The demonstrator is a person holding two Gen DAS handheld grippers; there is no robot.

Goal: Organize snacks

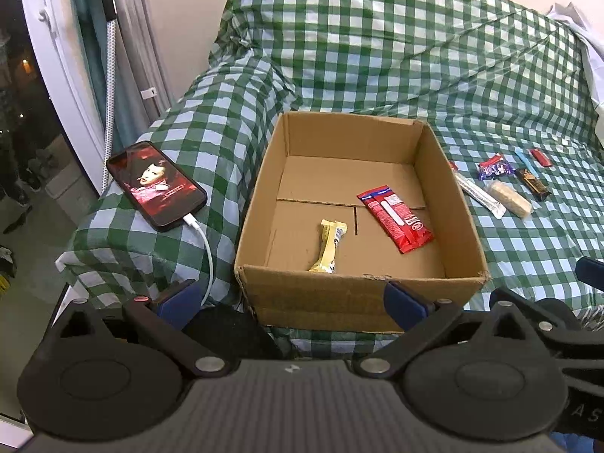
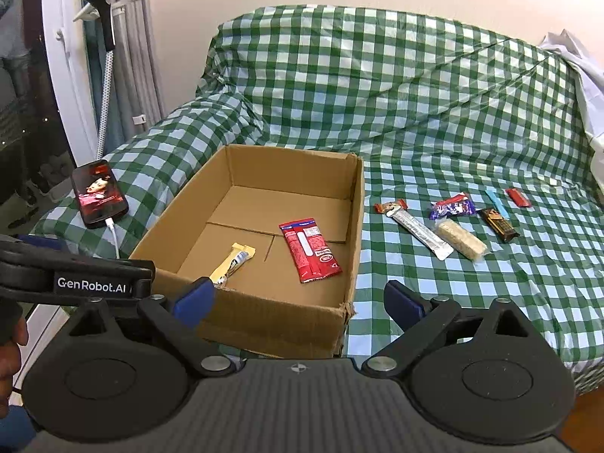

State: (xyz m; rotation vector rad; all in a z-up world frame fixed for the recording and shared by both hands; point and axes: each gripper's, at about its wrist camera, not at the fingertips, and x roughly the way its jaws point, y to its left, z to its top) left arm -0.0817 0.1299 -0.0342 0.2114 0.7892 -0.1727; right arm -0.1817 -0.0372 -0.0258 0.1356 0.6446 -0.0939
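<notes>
An open cardboard box (image 1: 362,294) (image 2: 264,321) sits on the green checked cloth. Inside lie a red wrapped snack (image 1: 394,217) (image 2: 309,251) and a yellow bar (image 1: 328,245) (image 2: 232,260). Right of the box lie loose snacks: a silver stick (image 2: 419,228) (image 1: 479,192), a pale rice bar (image 2: 460,239) (image 1: 509,198), a purple packet (image 2: 451,205) (image 1: 494,168), a dark brown bar (image 2: 498,221) (image 1: 532,183), a blue stick (image 2: 496,202) and a small red piece (image 2: 518,197). My left gripper (image 1: 290,298) is open and empty before the box's near wall. My right gripper (image 2: 298,298) is open and empty at the box's near right corner.
A phone (image 1: 156,185) (image 2: 99,192) with a lit screen lies left of the box on a white charging cable (image 1: 205,249). The covered sofa back (image 2: 377,83) rises behind. A window frame and curtain stand at the far left. The left gripper's body (image 2: 68,275) shows at the right view's left edge.
</notes>
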